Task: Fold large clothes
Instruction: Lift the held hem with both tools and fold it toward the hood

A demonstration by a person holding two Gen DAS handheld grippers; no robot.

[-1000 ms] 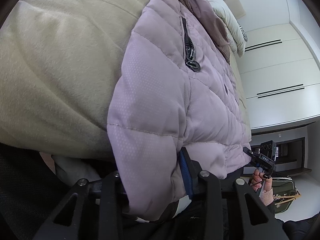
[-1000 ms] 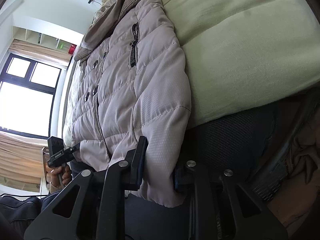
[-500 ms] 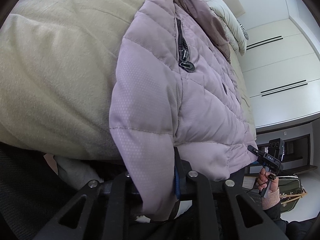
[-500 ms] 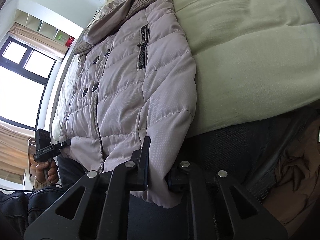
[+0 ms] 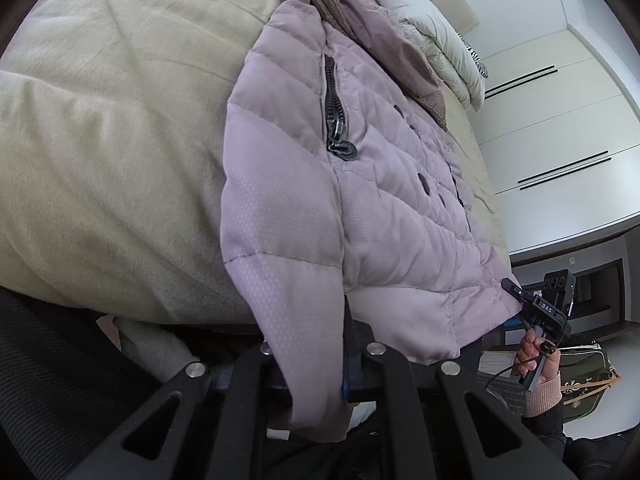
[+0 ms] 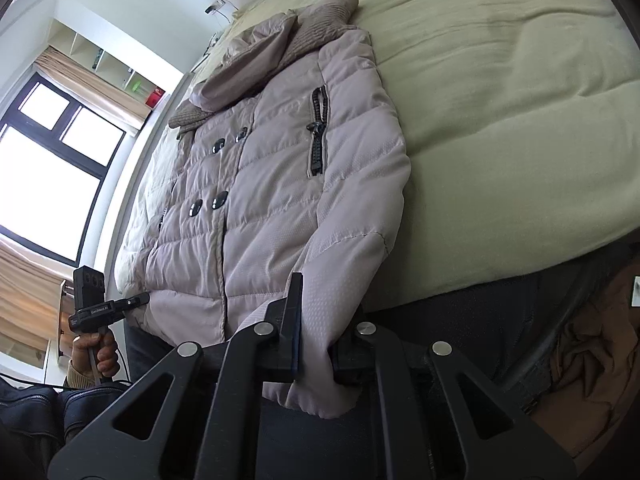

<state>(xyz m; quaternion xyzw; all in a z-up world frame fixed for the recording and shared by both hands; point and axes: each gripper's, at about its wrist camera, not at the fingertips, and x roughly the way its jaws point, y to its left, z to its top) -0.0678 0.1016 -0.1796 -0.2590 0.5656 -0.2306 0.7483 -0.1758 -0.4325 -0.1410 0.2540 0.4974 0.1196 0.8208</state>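
A: Where is the jacket [image 5: 400,208] lying?

B: Spread front-up on the pale bed cover [image 5: 100,140], directly ahead of both grippers, with its hem and cuffs hanging over the near bed edge toward them. The knitted collar [image 6: 316,28] is at the far end, away from the fingers.

A: And the left gripper [image 5: 320,364]?

B: Clamped tight on a sleeve cuff [image 5: 316,380]; the lilac fabric runs between the two fingers and droops below them (the blue pad shows just right of the cloth). A pocket zipper [image 5: 334,116] sits further ahead, up the jacket's side.

A: The right gripper [image 6: 320,356]?

B: Also pinched shut, on the other sleeve cuff [image 6: 316,384], which bunches between its fingers and hangs past them. Ahead and slightly left are the dark buttons [image 6: 208,204]; another pocket zipper [image 6: 318,132] is straight ahead.

A: Can each camera see the other gripper?

B: Yes. From the left wrist, the right one appears far to the right, at the hem corner, held by a hand [image 5: 536,356]. From the right wrist, the left one is far left, also hand-held [image 6: 94,350], touching the opposite hem corner.
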